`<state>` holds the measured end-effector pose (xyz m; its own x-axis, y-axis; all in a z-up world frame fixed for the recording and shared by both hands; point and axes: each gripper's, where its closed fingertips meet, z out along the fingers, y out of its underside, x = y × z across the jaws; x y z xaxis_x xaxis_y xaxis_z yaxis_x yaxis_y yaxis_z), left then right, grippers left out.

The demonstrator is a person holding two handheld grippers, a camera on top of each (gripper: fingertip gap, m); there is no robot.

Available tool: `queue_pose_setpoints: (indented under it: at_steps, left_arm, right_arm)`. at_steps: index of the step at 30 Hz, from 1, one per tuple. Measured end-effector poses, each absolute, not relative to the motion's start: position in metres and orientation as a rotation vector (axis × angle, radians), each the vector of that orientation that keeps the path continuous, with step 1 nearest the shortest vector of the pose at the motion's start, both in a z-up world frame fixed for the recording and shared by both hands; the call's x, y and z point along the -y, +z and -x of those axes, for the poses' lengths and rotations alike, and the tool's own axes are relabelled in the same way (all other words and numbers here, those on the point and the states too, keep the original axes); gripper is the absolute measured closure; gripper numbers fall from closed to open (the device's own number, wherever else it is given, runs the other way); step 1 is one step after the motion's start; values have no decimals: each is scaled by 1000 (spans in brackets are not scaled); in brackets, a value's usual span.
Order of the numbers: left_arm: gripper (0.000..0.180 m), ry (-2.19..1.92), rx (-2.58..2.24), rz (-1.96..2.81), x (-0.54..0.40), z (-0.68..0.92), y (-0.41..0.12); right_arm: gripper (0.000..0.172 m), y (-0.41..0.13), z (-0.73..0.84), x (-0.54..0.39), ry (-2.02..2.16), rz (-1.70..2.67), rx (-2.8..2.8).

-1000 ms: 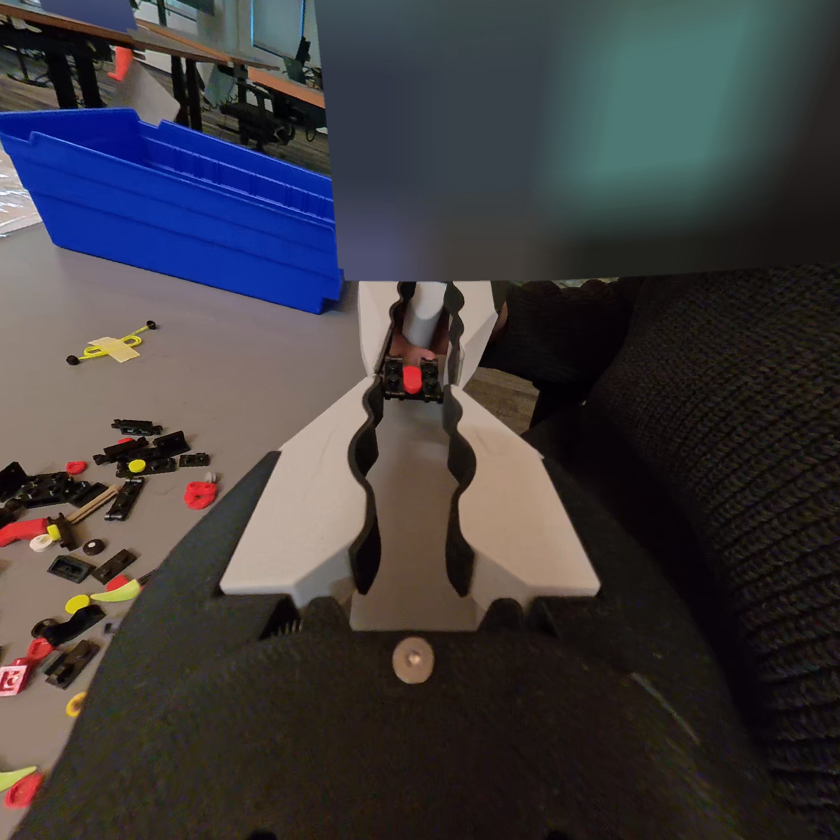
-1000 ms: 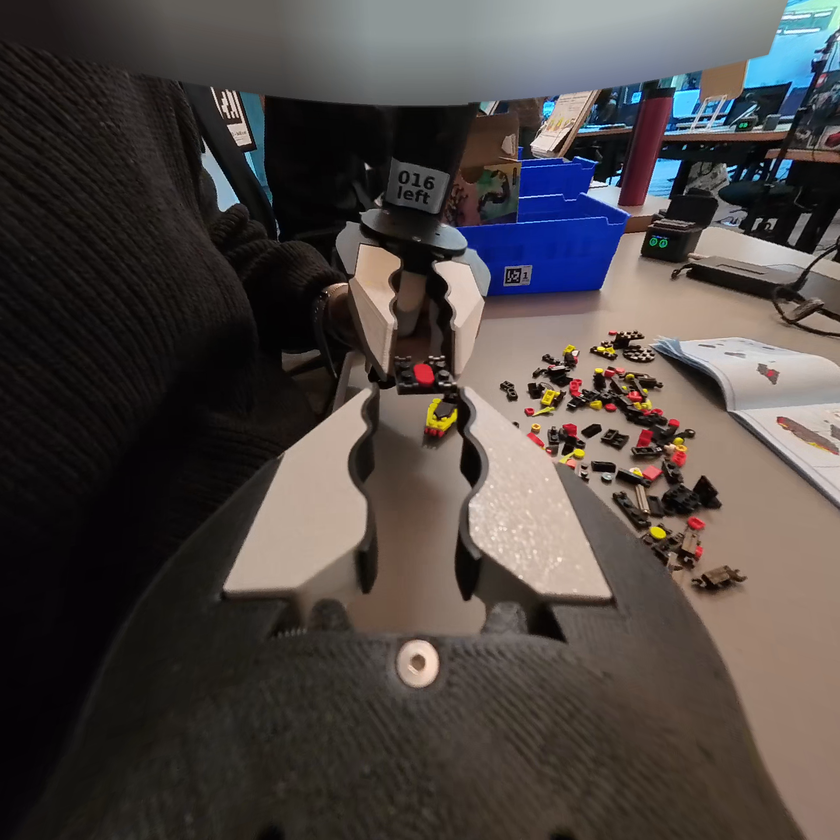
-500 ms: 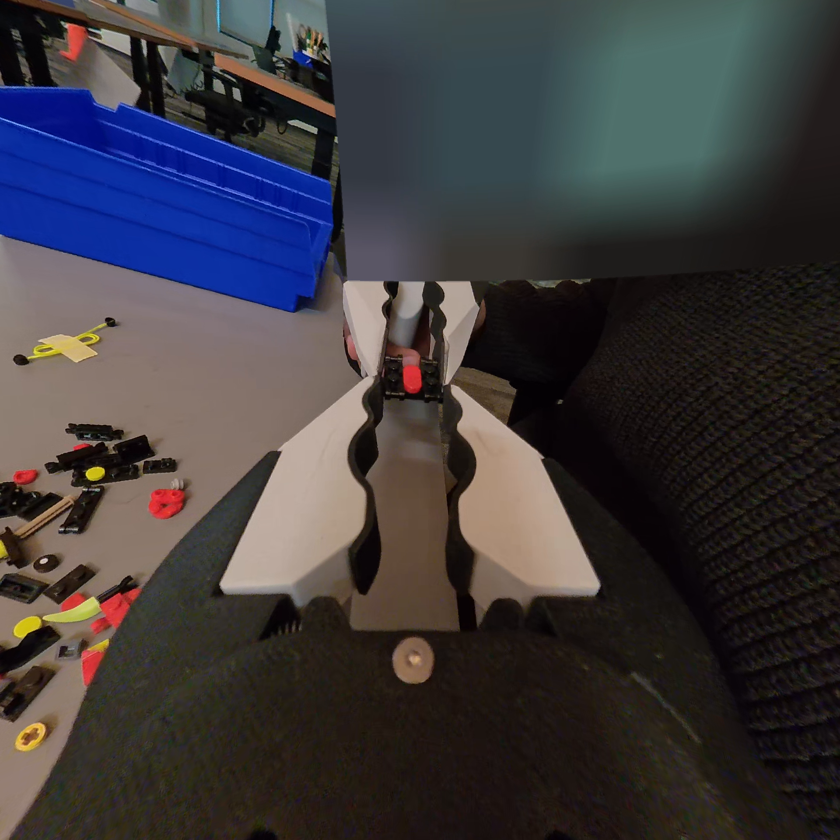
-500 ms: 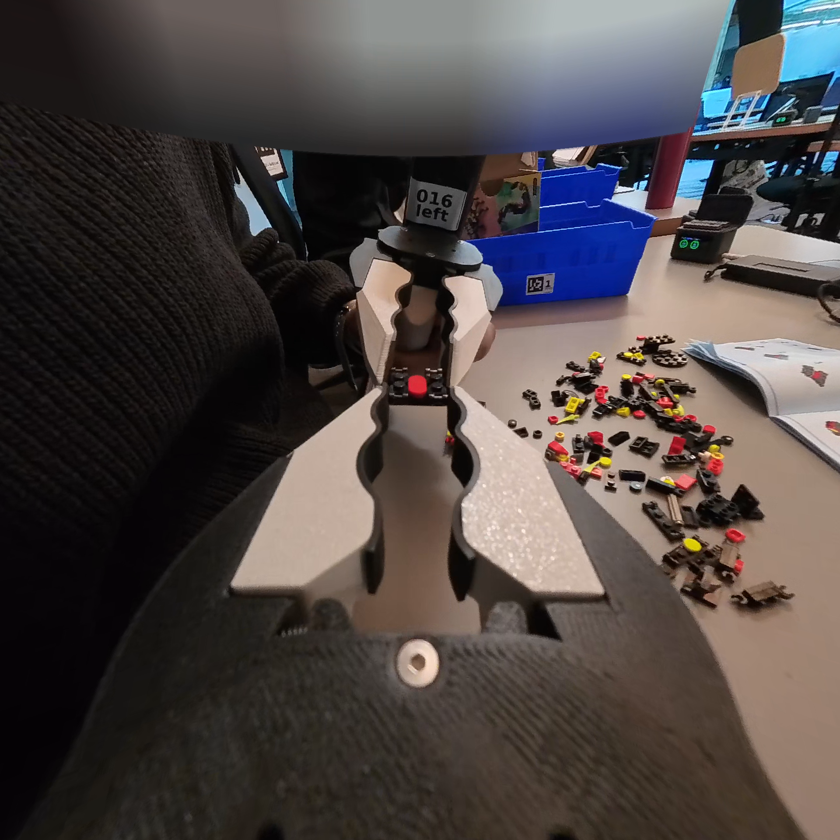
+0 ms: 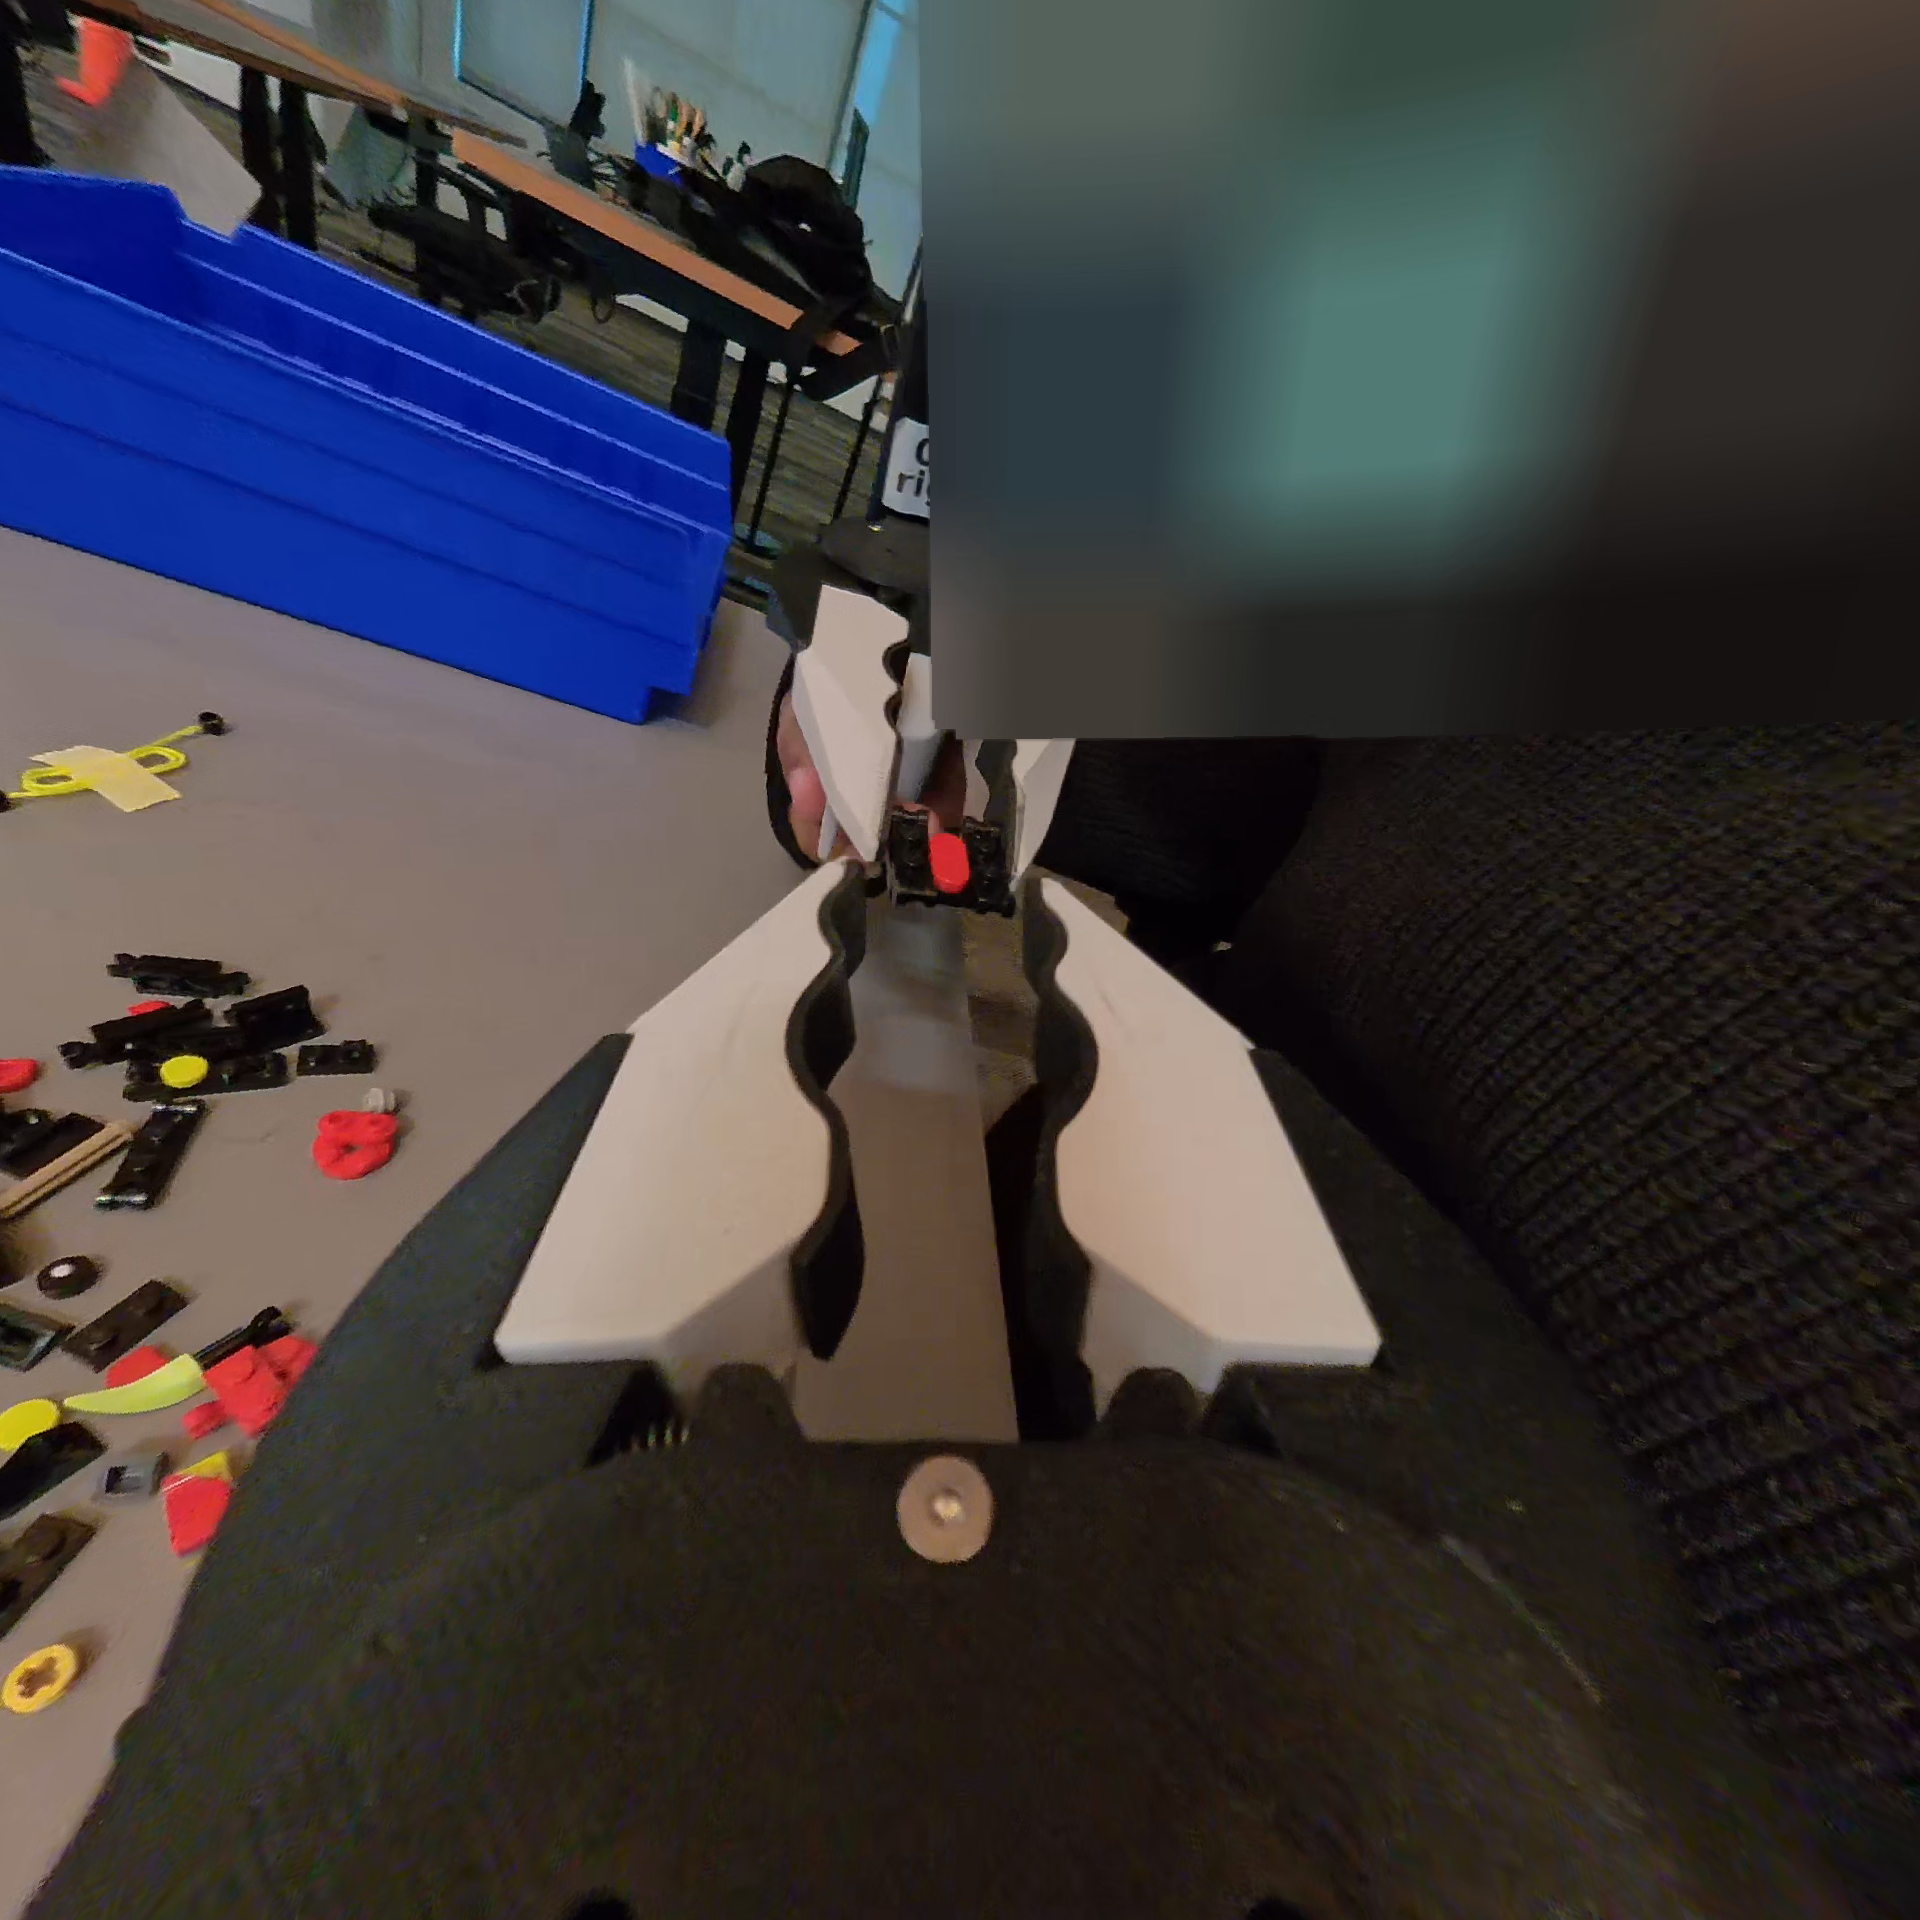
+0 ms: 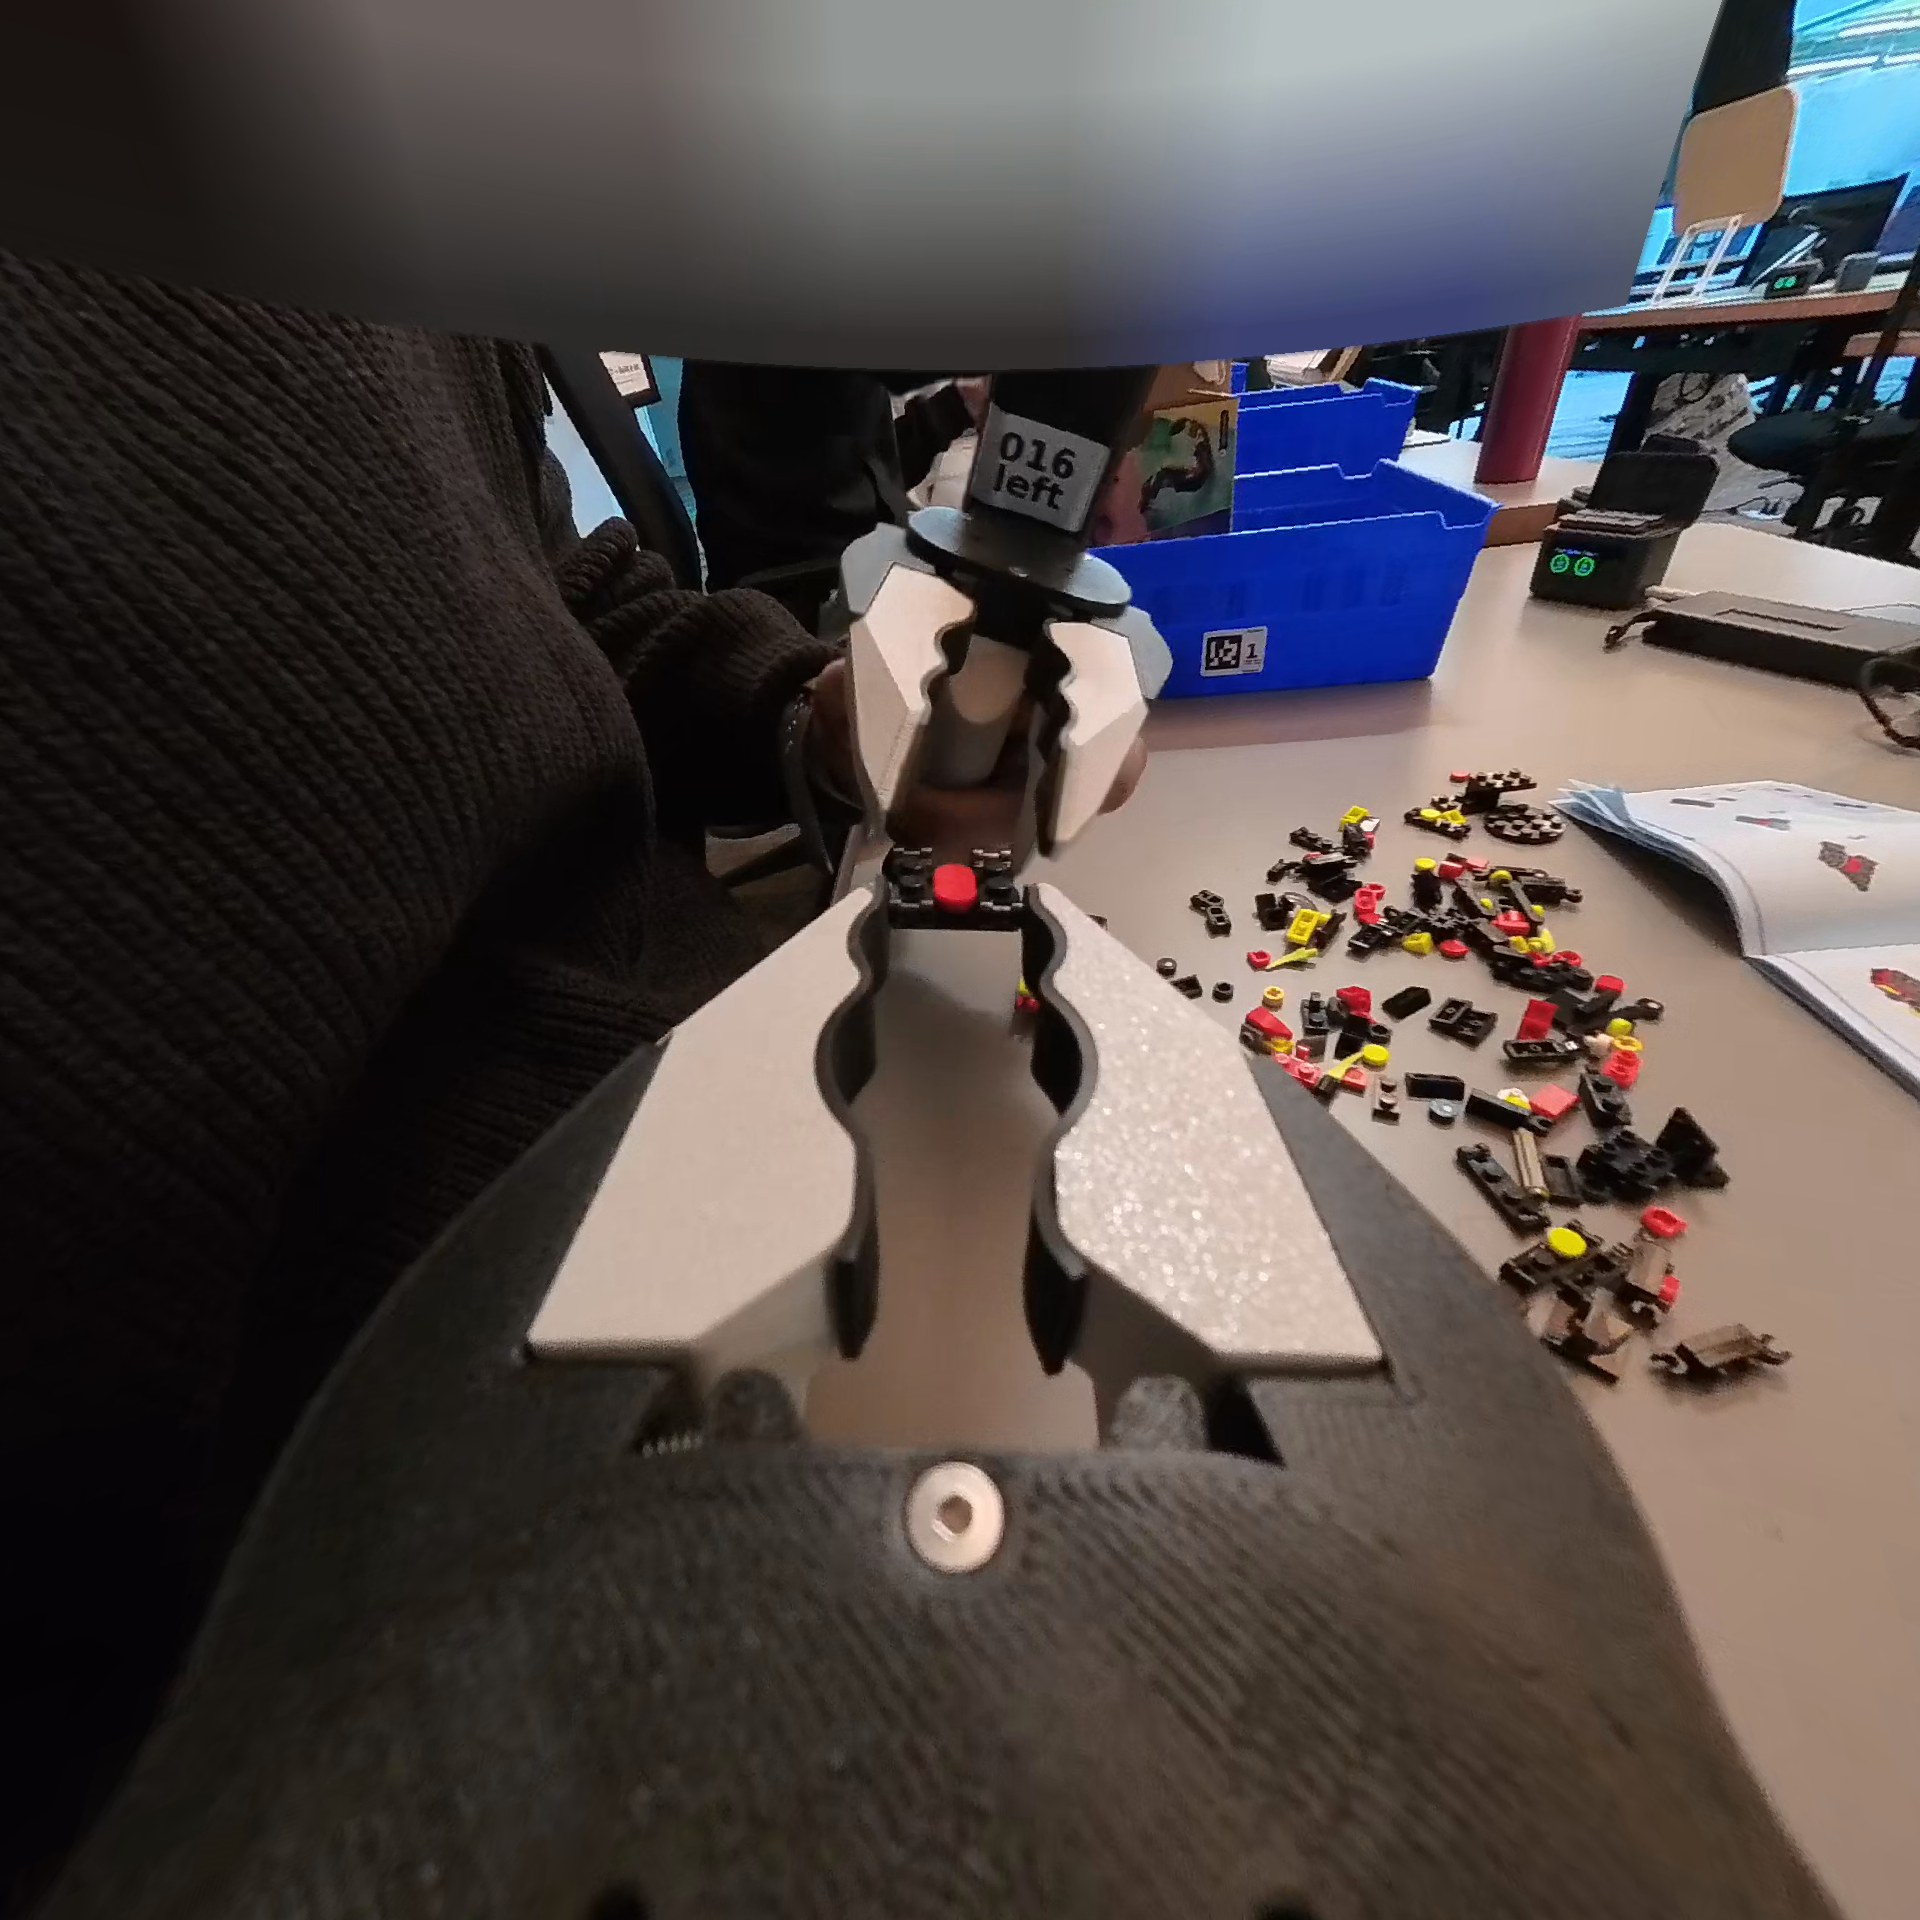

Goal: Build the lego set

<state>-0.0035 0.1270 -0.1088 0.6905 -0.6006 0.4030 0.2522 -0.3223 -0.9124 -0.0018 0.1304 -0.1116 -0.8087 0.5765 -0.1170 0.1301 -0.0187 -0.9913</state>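
Two tongs | right [image 6: 951,914] pinching black-red brick piece [image 6: 954,896] | left [image 5: 940,899] spread

dim indoor light, soft shadows, wide-angle bending at edges, slight motion blur, bright background windows

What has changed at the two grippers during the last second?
The right gripper closed on the black plate with a red stud; the left gripper let it go. The loose bricks and blue bin stayed where they lay.
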Motion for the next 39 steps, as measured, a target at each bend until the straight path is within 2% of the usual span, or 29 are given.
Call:
queue_pose_setpoints:
  at_steps: [11, 27, 39]
  left_arm:
    - [156, -921, -253, 1708, -128, 5, -111]
    - [173, -934, -309, 1717, -124, -5, -113]
    - [174, -936, -343, 1717, -121, -8, -113]
  right_arm:
    - [148, -107, -3, -126, 1923, 691, 1940]
    - [148, -107, -5, -122, 1945, 690, 1948]
    - [149, -108, -9, -119, 1977, 684, 1968]
